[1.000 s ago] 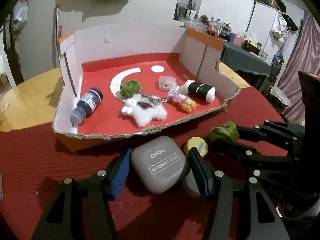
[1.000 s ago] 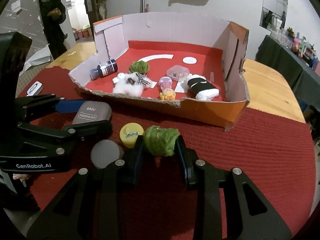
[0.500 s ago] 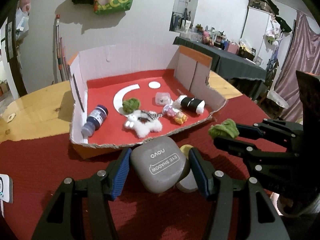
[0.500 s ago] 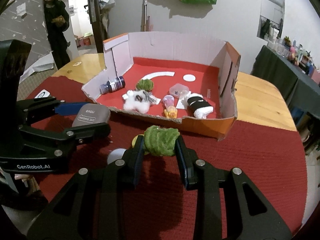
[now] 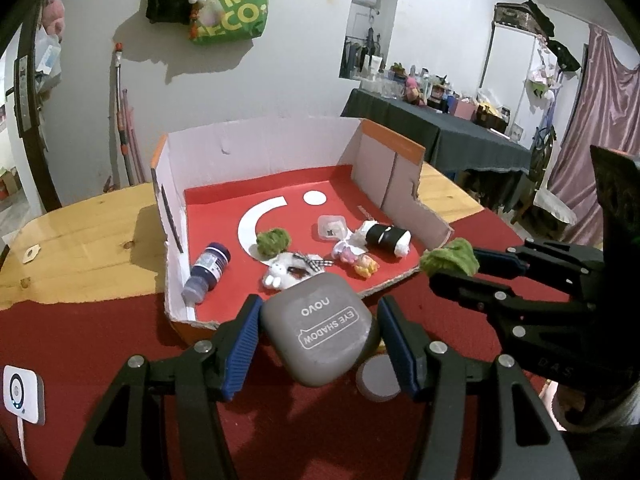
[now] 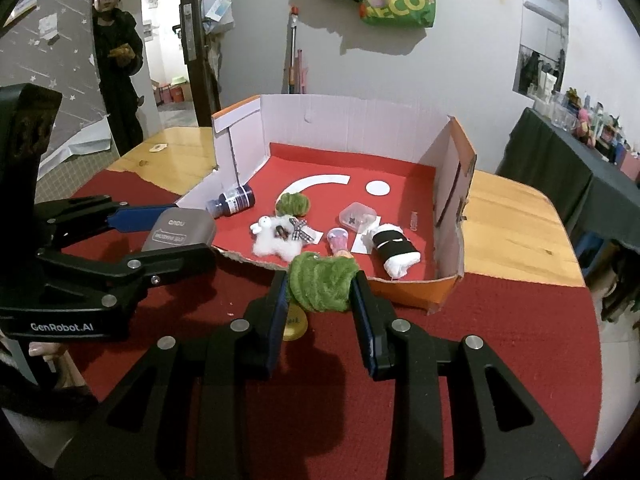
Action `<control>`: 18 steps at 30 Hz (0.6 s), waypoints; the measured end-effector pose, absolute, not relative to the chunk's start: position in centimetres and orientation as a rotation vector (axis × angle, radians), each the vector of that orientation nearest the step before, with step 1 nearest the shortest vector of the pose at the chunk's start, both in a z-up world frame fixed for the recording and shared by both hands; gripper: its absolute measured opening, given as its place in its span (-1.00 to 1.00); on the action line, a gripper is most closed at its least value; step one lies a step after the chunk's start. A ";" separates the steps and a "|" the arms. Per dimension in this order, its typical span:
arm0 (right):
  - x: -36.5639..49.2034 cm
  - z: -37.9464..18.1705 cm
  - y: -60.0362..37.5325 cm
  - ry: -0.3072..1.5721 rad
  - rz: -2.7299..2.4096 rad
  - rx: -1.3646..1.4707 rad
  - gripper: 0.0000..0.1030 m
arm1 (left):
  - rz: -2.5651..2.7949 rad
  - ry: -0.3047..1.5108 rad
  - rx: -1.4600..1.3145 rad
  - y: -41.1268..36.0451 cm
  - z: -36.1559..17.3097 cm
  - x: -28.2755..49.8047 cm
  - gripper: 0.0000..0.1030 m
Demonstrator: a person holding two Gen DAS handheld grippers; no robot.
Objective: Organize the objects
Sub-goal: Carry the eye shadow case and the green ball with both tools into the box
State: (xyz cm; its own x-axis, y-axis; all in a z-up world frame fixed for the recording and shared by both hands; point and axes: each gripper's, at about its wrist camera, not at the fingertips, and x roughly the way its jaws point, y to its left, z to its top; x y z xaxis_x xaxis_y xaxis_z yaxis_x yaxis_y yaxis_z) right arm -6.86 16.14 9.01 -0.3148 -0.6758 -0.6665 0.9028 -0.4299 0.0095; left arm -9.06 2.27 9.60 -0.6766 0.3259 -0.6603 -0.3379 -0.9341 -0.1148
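My left gripper (image 5: 320, 336) is shut on a grey eye shadow case (image 5: 320, 330), held above the red cloth in front of the cardboard box (image 5: 280, 148). In the right wrist view that case (image 6: 178, 230) shows at the left. My right gripper (image 6: 320, 292) is shut on a green fuzzy ball (image 6: 322, 282), also raised before the box; the left wrist view shows this ball (image 5: 450, 258) at the right. Inside the box lie a dark bottle (image 5: 206, 266), another green ball (image 5: 273, 242), a white plush (image 6: 276, 236), a clear container (image 6: 357, 214) and a black-and-white roll (image 6: 394, 250).
A grey round lid (image 5: 378, 378) and a yellow cap (image 6: 294, 322) lie on the red cloth below the grippers. A white device (image 5: 22, 394) sits at the cloth's left edge. A person (image 6: 118, 60) stands by the doorway. A dark-covered table (image 5: 436, 128) stands behind.
Both grippers have risen with their objects still held. The box and the table now appear lower and farther, and the grey lid and yellow cap sit further beneath the grippers.
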 end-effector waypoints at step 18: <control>-10.2 10.8 13.0 0.483 -1.933 0.724 -0.43 | 2.569 0.029 -1.064 1.9 10.6 -14.1 0.18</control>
